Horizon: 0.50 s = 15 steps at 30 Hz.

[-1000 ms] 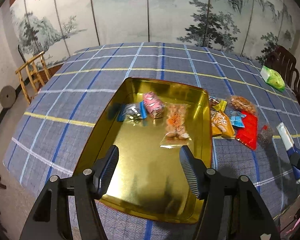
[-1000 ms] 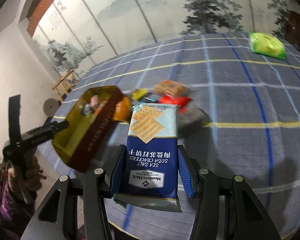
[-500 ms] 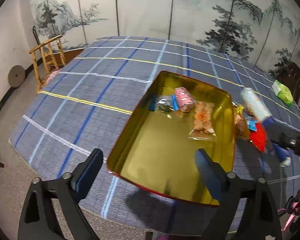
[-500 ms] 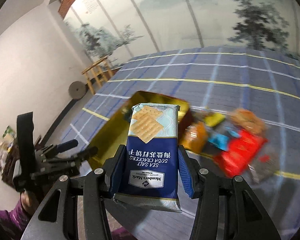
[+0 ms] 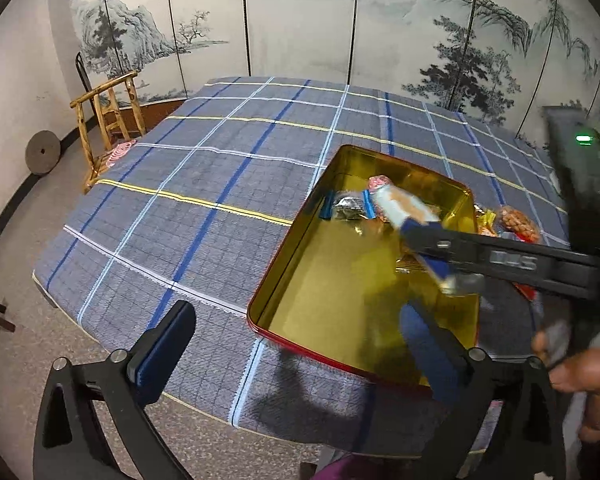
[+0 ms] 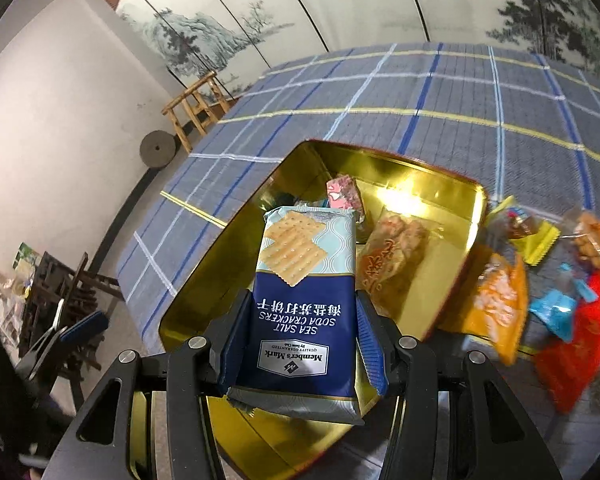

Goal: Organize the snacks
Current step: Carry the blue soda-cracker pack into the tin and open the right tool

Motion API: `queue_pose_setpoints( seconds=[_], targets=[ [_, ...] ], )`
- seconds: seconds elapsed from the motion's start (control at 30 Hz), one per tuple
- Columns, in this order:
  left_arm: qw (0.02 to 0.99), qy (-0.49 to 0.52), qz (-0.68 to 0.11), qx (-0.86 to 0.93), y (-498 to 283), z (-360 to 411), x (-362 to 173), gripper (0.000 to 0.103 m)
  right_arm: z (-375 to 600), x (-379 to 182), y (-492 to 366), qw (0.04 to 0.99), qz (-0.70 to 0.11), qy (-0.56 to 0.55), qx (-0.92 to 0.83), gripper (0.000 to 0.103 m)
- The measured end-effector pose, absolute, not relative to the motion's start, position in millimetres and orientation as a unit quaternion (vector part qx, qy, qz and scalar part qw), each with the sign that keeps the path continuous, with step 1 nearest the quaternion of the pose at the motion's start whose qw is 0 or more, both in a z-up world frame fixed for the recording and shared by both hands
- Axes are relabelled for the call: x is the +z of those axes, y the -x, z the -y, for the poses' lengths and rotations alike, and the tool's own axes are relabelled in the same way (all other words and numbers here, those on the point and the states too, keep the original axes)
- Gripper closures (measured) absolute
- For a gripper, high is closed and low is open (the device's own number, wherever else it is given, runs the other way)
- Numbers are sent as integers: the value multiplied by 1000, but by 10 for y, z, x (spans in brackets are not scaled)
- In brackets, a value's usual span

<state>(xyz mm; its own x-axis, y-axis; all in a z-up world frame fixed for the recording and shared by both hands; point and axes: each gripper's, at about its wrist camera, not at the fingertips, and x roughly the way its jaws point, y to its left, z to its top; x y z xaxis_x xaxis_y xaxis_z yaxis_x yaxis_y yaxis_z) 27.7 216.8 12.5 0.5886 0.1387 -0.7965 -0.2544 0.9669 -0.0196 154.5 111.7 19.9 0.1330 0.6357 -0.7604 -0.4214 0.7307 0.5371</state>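
The right gripper (image 6: 302,344) clamps a cracker packet (image 6: 304,304) above the gold tin (image 6: 432,184); the left gripper (image 5: 300,356) hangs with jaws wide apart; 3 snacks lie inside

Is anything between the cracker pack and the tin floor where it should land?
Nothing visible blocks it. The cracker pack, clamped in the right tongs, hangs over the tin; bare gold floor lies below. The peanut bag and pink candy sit farther back.

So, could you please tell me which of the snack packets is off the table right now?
The blue sea salt soda cracker packet, clamped in the right claw above the gold tin.
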Motion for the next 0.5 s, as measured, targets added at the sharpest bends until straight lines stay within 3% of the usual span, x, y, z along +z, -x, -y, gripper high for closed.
queue_pose_setpoints(
  seconds=[0.5],
  targets=[
    [893,44,-433,112,-120,-2170,189,1,-1658,147,-1562,745,-562,-82,350,49]
  ],
)
